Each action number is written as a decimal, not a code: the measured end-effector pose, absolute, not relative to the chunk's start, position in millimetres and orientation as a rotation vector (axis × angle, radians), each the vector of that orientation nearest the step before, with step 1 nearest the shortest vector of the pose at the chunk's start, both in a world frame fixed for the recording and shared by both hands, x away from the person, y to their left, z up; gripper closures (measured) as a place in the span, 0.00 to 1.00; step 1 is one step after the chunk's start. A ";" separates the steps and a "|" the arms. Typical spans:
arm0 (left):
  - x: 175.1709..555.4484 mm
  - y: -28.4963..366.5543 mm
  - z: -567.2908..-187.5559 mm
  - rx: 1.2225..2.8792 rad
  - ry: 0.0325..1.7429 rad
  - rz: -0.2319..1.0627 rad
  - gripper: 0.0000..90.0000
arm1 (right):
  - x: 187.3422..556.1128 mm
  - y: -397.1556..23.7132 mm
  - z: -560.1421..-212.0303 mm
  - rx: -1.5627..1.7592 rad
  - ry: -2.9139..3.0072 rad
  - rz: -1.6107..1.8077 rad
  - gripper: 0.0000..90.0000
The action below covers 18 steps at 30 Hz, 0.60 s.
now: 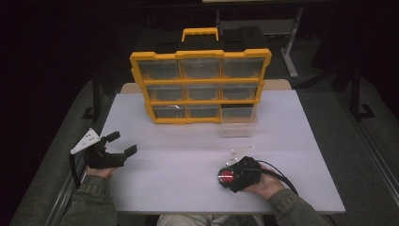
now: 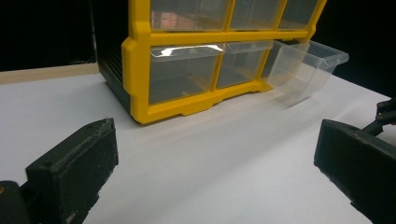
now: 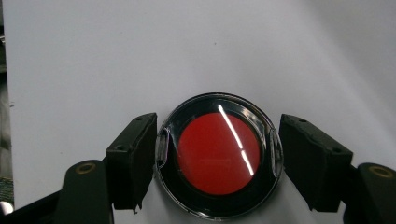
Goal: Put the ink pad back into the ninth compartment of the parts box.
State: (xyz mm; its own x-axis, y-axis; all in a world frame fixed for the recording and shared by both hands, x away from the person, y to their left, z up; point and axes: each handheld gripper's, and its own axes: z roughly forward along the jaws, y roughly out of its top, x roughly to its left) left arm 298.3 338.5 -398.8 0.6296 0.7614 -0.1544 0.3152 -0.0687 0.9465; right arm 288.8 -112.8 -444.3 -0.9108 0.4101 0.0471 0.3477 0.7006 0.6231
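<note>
**Red disc between your right jaws, left gripper idle**

The white rectangular table (image 1: 188, 183) lies in front of you, dark all round. At its far side stands the yellow-framed plastic organiser cabinet (image 1: 201, 87) with three rows of three clear drawers and a yellow carry handle on top. Its bottom-right clear plastic drawer (image 1: 238, 120) is pulled forward out of the frame, its front tipped down toward the tabletop; in the left gripper view you see it (image 2: 306, 65) jutting from the cabinet's lower corner.

Your left gripper (image 1: 121, 143) sits at the table's near-left edge, well apart from the cabinet, jaws spread wide with nothing between them.

Your right gripper (image 1: 225, 178) is at the near-right of the table, pointing down. Its jaws stand on either side of the round black case with a red centre and clear lid (image 3: 218, 156), which lies flat on the table. The left jaw touches or nearly touches the case's rim; the right jaw stands a little off it, so the jaws are apart, not clamped.
</note>
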 end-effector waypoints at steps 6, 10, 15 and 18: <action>298.2 338.5 -398.7 1.654 0.901 0.465 0.00 | 288.4 -114.0 -440.9 0.617 2.796 1.020 0.32; 298.2 338.5 -398.8 1.657 0.901 0.466 0.00 | 288.2 -115.6 -437.3 0.616 2.785 1.028 0.32; 298.2 337.8 -399.2 1.663 0.902 0.464 0.00 | 289.3 -118.9 -431.4 0.624 2.768 1.047 0.32; 298.2 337.7 -399.3 1.663 0.903 0.464 0.00 | 290.4 -124.1 -425.1 0.652 2.752 1.085 0.32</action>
State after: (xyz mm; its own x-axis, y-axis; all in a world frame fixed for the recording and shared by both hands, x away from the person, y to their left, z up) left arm 298.2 337.7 -399.3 0.6285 0.7627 -0.1526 0.3200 -0.0747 0.9445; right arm 290.4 -124.1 -425.1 -0.9012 0.4302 0.0517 0.3497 0.6516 0.6731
